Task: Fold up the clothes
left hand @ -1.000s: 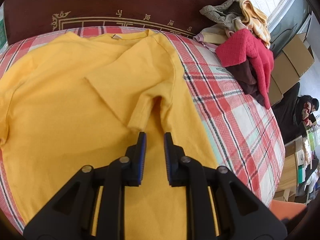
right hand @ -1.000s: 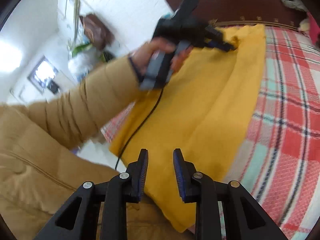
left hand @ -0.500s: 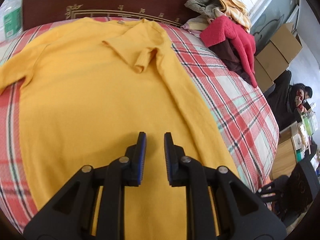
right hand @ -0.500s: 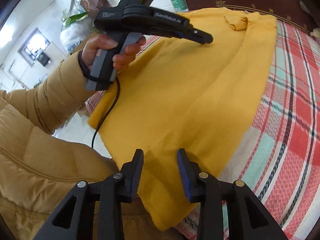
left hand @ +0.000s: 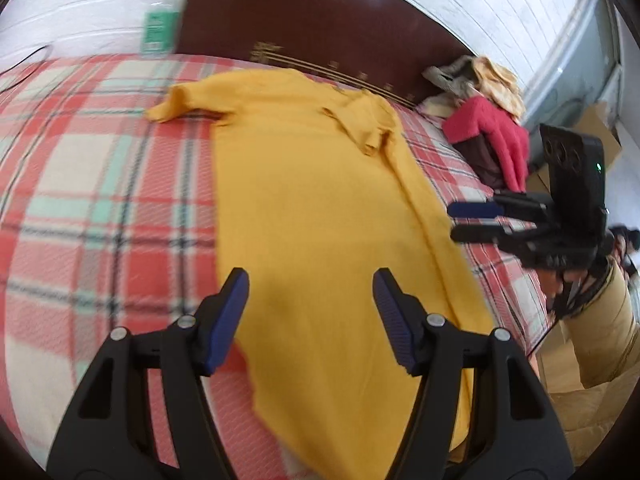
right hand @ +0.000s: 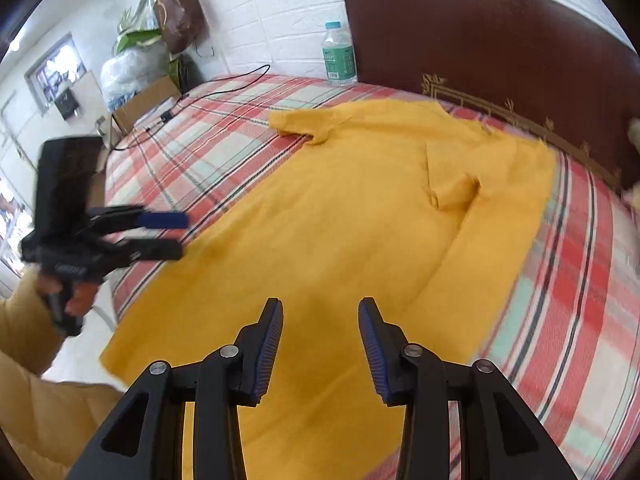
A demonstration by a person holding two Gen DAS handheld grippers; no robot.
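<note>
A yellow T-shirt [left hand: 320,208] lies flat on the plaid bed [left hand: 92,200], collar toward the headboard. Its right sleeve [left hand: 372,132] is folded in onto the body; its left sleeve [left hand: 180,100] lies spread out. My left gripper [left hand: 310,292] is open and empty above the shirt's lower part. My right gripper [right hand: 320,320] is open and empty above the hem area of the shirt [right hand: 360,220]. The right gripper also shows in the left wrist view [left hand: 476,222], beside the shirt's right edge. The left gripper shows in the right wrist view [right hand: 168,232], by the shirt's left edge.
A pile of clothes with a red sweater [left hand: 492,136] sits at the bed's far right corner. A water bottle [right hand: 338,56] stands by the dark headboard [right hand: 480,32]. A black cable [right hand: 224,84] lies across the bed's left side. Cardboard boxes [left hand: 596,128] stand beside the bed.
Both grippers have pulled back from the sleeve toward the shirt's hem and opened wider. The right sleeve stays folded in on the body.
</note>
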